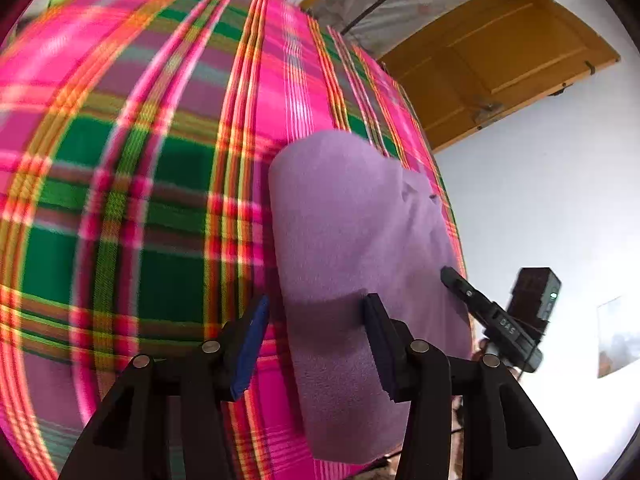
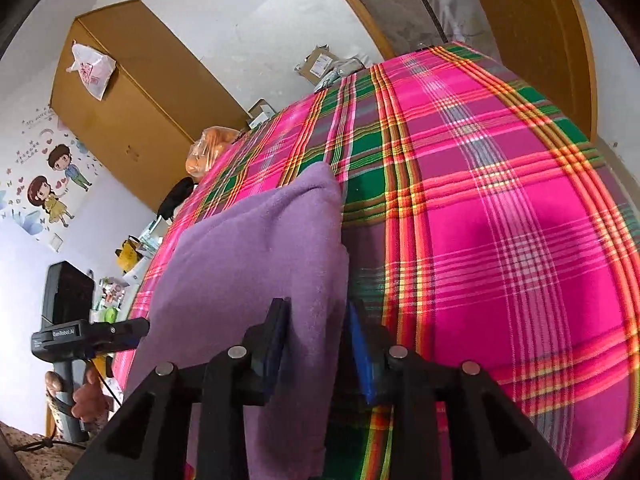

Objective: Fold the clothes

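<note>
Both tongs are working the folded purple cloth [image 1: 360, 264] lying on the plaid-covered counter [image 1: 140, 200]: left tongs [image 1: 316, 320] are gaping wide across its edge, right tongs [image 2: 318, 344] are pinching its fold.

Each black claw [image 1: 316, 344] [image 2: 318, 344] carries blue pads [image 1: 250, 354] and silver screws [image 2: 237, 352].

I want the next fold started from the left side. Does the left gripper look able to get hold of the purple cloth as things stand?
Probably yes. The left gripper is open with the near edge of the purple cloth already between its fingers, and nothing lies between them on the plaid cover.
</note>
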`<action>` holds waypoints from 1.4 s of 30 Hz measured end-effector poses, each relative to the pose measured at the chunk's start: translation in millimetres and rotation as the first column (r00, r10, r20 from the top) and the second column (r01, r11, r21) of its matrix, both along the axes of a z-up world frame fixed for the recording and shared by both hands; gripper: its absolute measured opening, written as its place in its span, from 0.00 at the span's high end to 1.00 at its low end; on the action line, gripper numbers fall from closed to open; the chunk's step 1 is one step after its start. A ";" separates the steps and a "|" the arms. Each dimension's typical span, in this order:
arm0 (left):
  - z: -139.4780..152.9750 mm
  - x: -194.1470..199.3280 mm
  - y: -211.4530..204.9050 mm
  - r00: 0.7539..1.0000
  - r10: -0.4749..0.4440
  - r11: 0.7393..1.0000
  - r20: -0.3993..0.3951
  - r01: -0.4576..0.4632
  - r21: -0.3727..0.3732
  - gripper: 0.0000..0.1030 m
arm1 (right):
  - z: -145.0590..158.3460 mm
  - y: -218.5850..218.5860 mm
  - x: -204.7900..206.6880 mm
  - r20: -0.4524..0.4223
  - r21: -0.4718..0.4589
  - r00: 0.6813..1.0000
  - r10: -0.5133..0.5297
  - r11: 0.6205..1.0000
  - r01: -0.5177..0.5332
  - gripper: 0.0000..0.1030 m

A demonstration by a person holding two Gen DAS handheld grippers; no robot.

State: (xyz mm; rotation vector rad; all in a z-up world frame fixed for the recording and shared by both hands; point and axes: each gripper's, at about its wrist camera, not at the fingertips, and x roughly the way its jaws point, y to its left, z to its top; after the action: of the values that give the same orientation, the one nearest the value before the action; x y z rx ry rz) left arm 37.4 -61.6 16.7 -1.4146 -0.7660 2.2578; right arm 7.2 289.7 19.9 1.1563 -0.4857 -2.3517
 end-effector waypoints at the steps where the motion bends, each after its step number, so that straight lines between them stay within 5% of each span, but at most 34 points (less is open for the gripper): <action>1: 4.4 0.8 -0.8 1.000 0.004 1.000 -0.016 -0.004 -0.005 0.52 | 5.4 0.7 3.5 -0.020 0.000 1.000 -0.001 1.000 0.001 0.70; 8: 29.1 -11.1 11.8 0.996 -0.028 0.999 -0.085 0.024 -0.043 0.52 | 40.6 -9.6 4.1 -0.142 0.110 0.989 0.031 0.994 -0.015 0.73; 14: 25.2 -39.9 29.6 0.996 -0.072 0.995 -0.058 0.068 -0.075 0.52 | 35.7 -28.1 -27.1 -0.102 0.176 0.986 0.135 0.978 -0.116 0.75; 27: 2.9 -87.4 10.0 1.000 0.007 0.996 0.008 -0.006 -0.087 0.51 | 11.0 -39.8 -94.2 0.018 0.161 0.977 0.211 0.964 -0.212 0.76; 35: -11.3 -105.8 11.6 0.999 0.015 0.996 0.042 -0.011 -0.087 0.51 | -2.2 -49.0 -108.9 0.053 0.192 0.986 0.161 0.967 -0.168 0.75; 42: -0.4 -94.3 1.5 0.999 0.042 0.995 0.035 -0.038 -0.096 0.51 | 21.0 -43.9 -79.6 -0.005 0.237 0.994 0.112 0.966 -0.108 0.75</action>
State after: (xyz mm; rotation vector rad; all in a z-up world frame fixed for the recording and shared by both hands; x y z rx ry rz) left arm -56.9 -60.0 16.2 -1.5007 -0.7124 2.3334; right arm -72.3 245.8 40.9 1.2304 -0.1323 -2.3675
